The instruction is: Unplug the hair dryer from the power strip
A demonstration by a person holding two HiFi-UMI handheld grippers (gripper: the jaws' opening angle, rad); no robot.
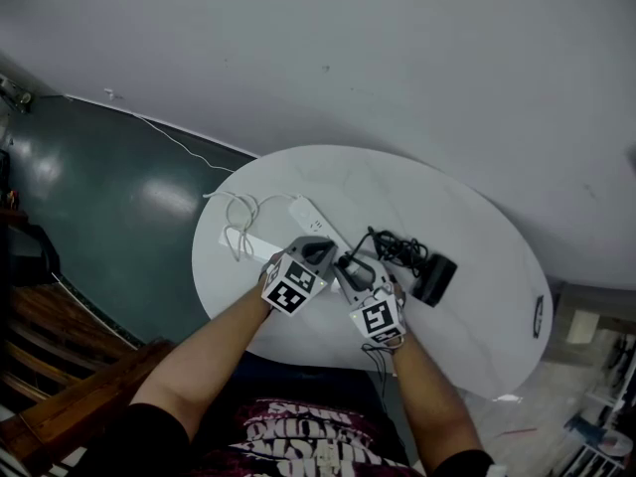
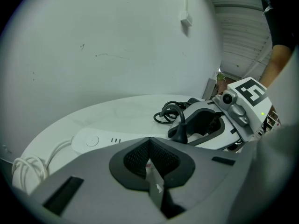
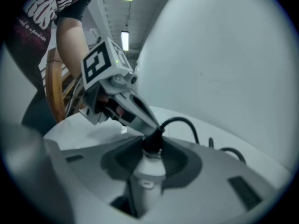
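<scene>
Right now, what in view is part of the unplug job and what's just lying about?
Job: hair dryer, its black cord, plug inside the right claw, power strip, left claw by the strip.
Lying about: coiled white cable, wooden chair, thin white cable on the floor.

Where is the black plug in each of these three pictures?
Head view: the plug sits just below the picture's centre.
Left gripper view: right of centre, lower half.
Right gripper view: centre, lower half.
Shared landmark: the black cord curling up from it.
</scene>
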